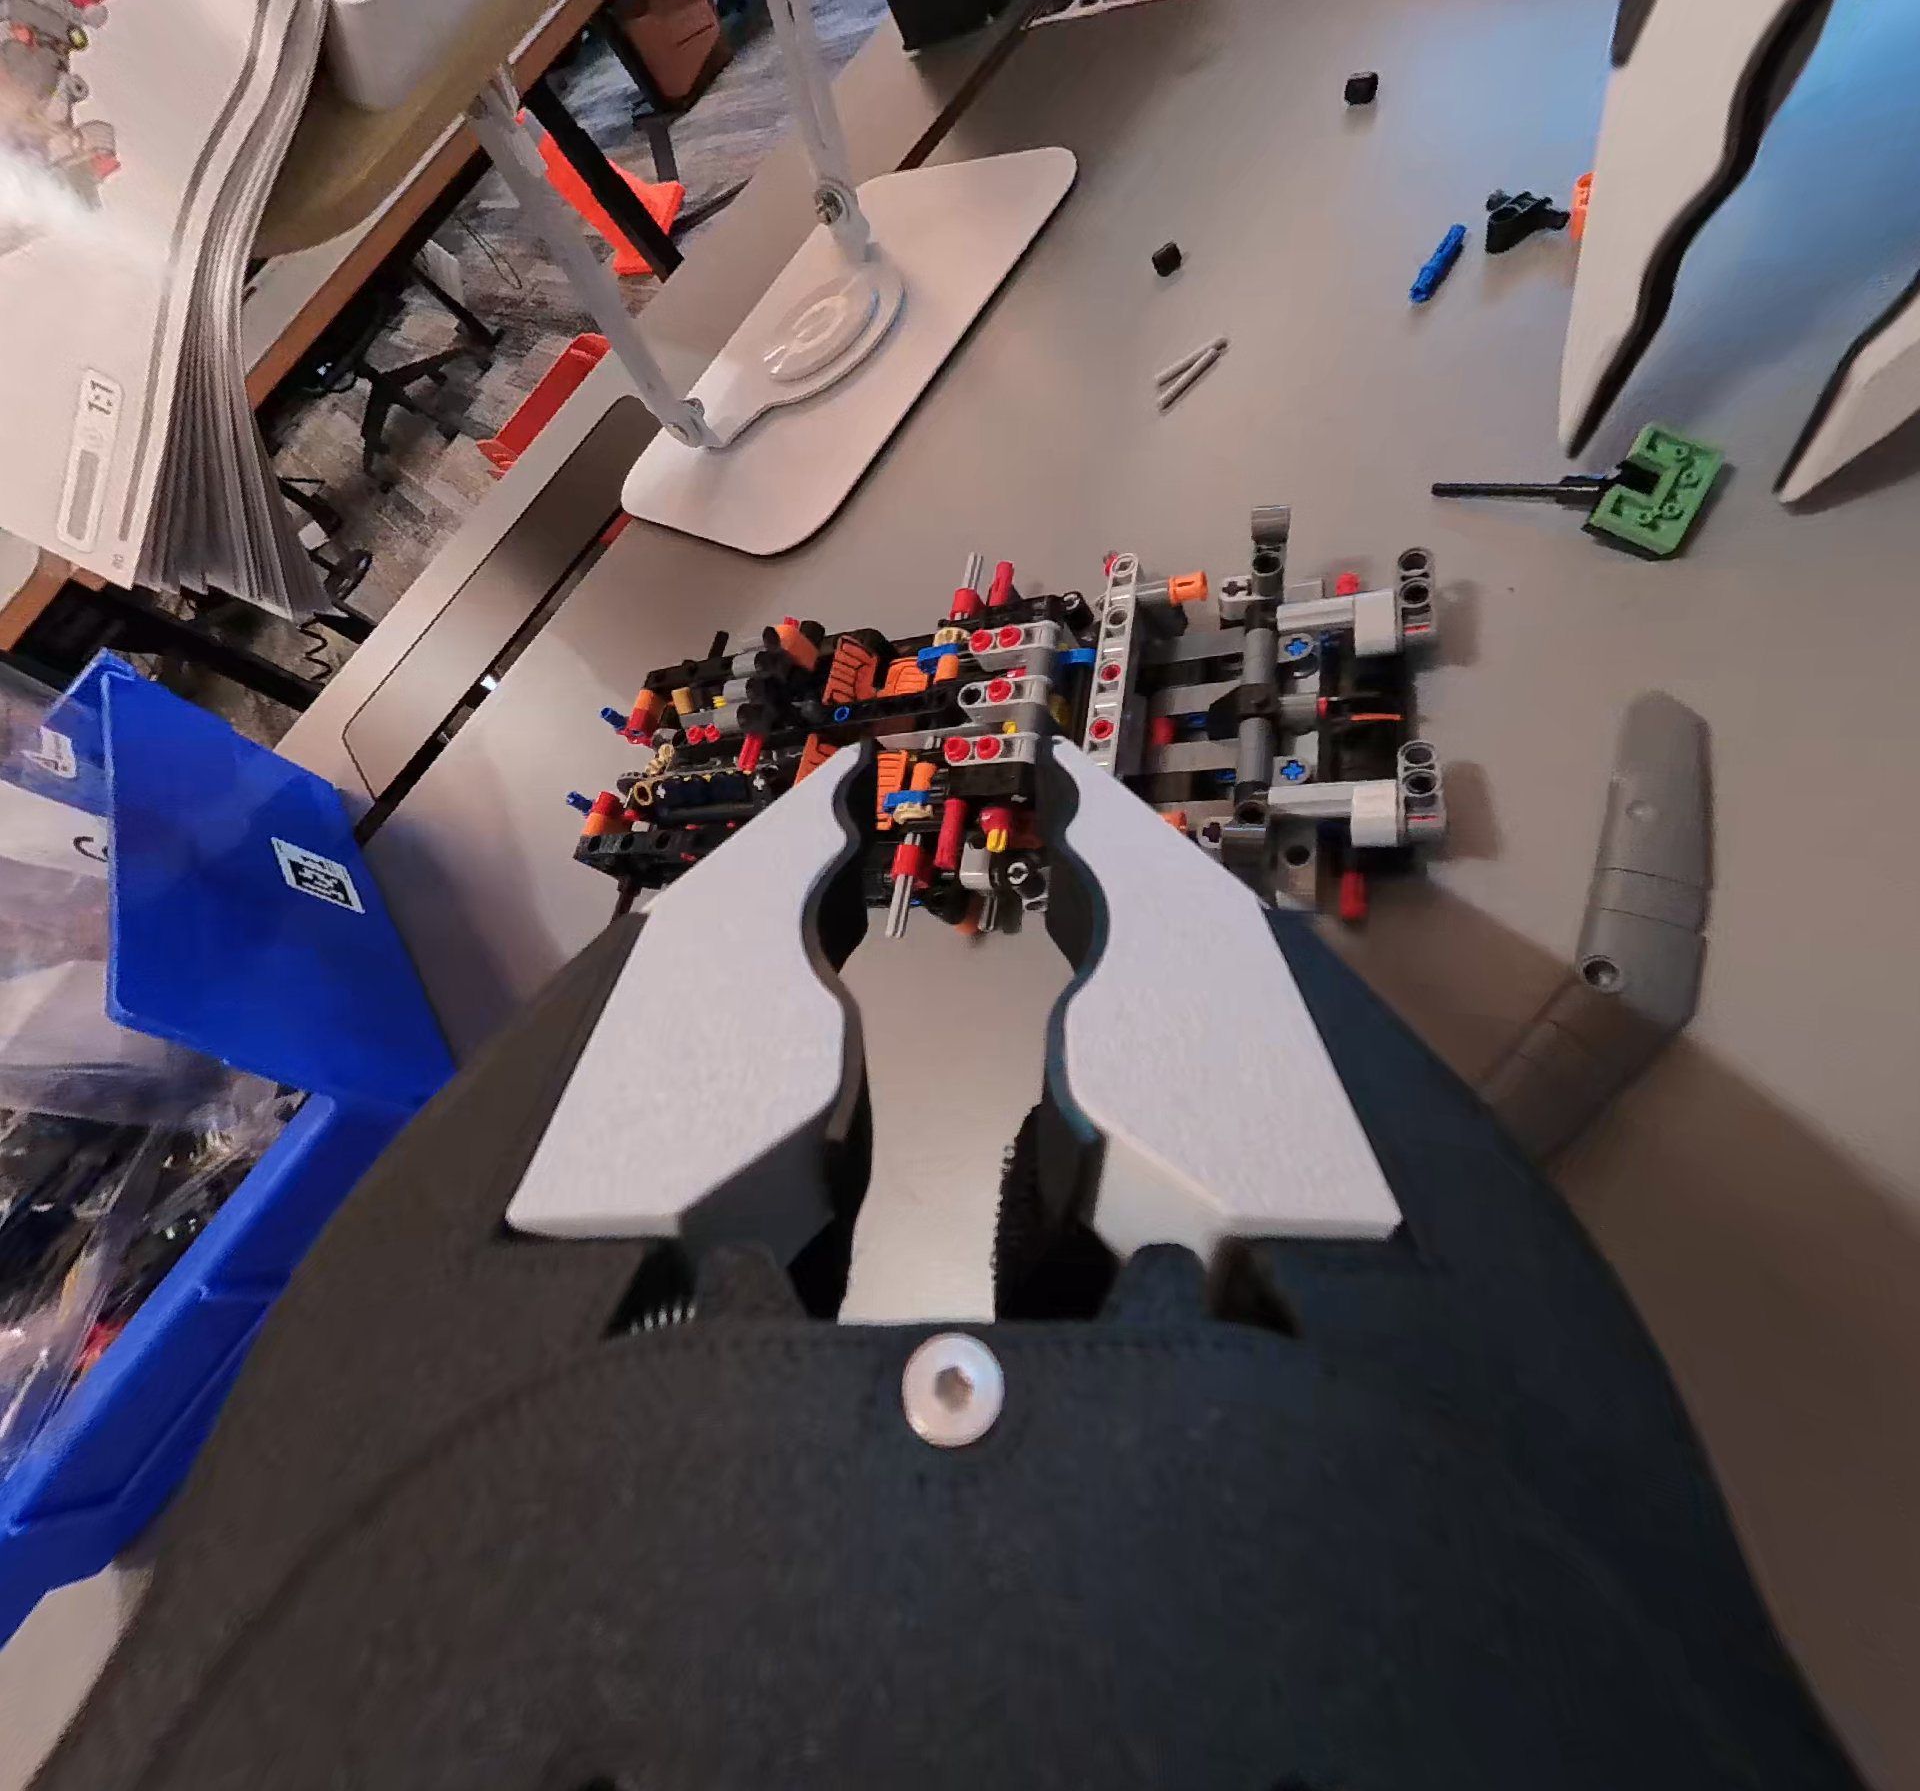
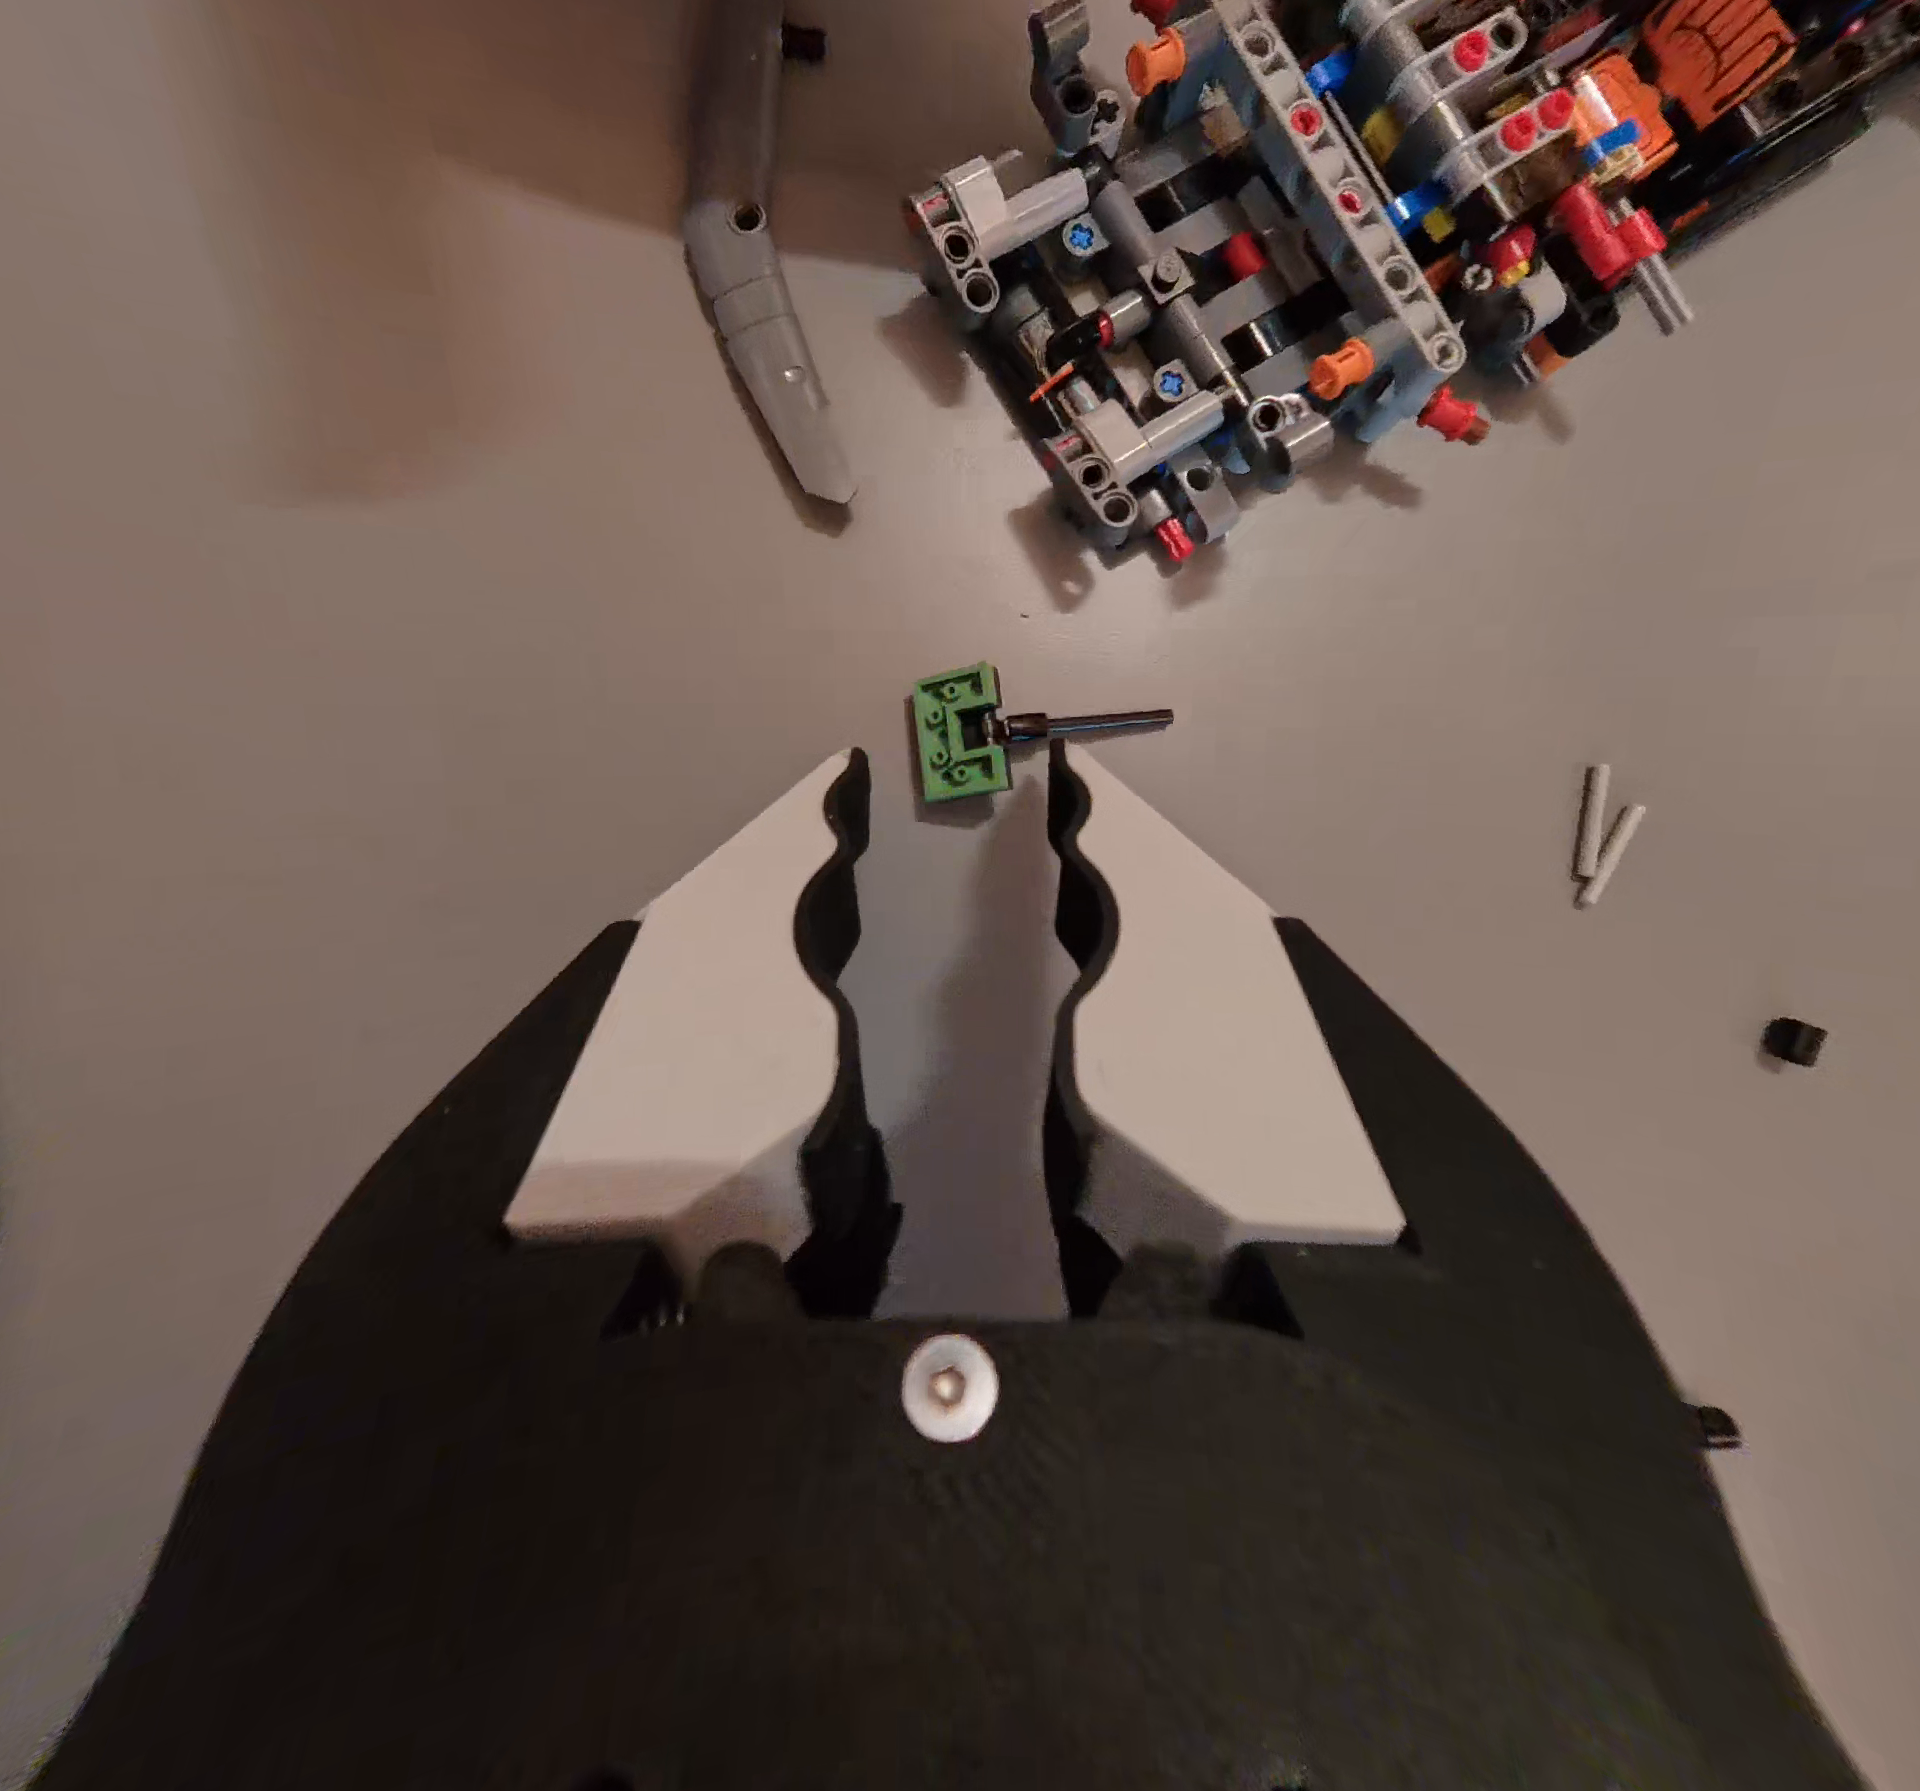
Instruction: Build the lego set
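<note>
I am holding my left gripper (image 1: 956, 754) over the half-built Lego chassis (image 1: 1039, 733), fingers spread and pinching nothing — the model is lying flat on the grey table (image 1: 1351, 339), well back from the table's left edge. To its left a blue parts bin (image 1: 239, 910) carrying a square coded sticker is sitting close by, and a white lamp base (image 1: 862, 339) is standing just behind the model, so room is tight on that side.

My right gripper (image 2: 954, 754) is hovering with its fingers spread and empty; its tips are just short of a green Lego bracket (image 2: 961, 733) with a black axle (image 2: 1091, 723) projecting from it. Open tabletop is lying around this piece. A curved grey panel (image 2: 748, 224) is resting to the left, two light grey pins (image 2: 1600, 837) and a small black bush (image 2: 1794, 1040) to the right. The stacked instruction booklet (image 1: 208, 287) is showing a scale marking I am not reading out.
</note>
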A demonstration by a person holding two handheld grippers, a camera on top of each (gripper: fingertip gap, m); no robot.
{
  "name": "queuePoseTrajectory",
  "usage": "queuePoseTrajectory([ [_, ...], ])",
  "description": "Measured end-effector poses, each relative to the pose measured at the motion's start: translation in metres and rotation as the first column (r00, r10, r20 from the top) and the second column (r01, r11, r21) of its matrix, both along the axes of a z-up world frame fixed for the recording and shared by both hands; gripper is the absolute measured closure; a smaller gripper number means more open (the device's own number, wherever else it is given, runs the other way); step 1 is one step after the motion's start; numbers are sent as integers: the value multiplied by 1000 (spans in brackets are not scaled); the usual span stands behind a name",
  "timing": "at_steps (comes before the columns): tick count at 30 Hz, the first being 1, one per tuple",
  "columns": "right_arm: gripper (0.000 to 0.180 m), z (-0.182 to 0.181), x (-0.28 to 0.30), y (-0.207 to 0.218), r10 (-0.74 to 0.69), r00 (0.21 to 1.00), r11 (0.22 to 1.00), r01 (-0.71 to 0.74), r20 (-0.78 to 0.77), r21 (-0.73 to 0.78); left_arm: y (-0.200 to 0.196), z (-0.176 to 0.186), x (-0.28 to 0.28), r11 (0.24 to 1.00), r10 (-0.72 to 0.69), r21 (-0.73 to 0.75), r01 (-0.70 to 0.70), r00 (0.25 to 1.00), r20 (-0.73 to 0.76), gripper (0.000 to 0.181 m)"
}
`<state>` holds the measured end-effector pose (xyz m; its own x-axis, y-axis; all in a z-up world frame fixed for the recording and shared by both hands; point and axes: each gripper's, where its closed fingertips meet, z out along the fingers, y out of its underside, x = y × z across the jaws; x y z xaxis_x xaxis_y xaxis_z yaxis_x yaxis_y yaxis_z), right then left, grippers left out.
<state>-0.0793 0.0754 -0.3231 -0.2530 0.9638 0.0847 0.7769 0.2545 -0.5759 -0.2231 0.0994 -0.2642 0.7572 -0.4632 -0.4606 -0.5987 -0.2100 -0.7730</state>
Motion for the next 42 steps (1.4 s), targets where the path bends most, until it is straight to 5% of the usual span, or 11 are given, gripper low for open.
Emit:
queuePoseTrajectory([
  [4, 164, -5, -4, -3, 12, 1000, 1000, -12, -1, 20, -1, 1, 2, 1000, -4, 6, 4, 1000, -10, 153],
  [10, 165, -5, -4, -2, 5, 1000, 999, -4, -21, 36, -4, 5, 9, 999, -30, 15, 30, 1000, -7, 153],
  [19, 165, 29, -3, -10, -48, 994, 993, 37, -96, -114, -38, 1, 100, 951, -302, -5, 309, 925, -231, 140],
  [32, 165, 56, -13, -39, -52, 996, 946, 27, -69, -324, -49, -4, 130, 949, -242, 87, 303, 876, -418, 165],
  [42, 160, 77, -25, -37, -133, 976, 869, 31, -172, -494, -47, 11, 120, 952, -206, 151, 265, 923, -324, 167],
])
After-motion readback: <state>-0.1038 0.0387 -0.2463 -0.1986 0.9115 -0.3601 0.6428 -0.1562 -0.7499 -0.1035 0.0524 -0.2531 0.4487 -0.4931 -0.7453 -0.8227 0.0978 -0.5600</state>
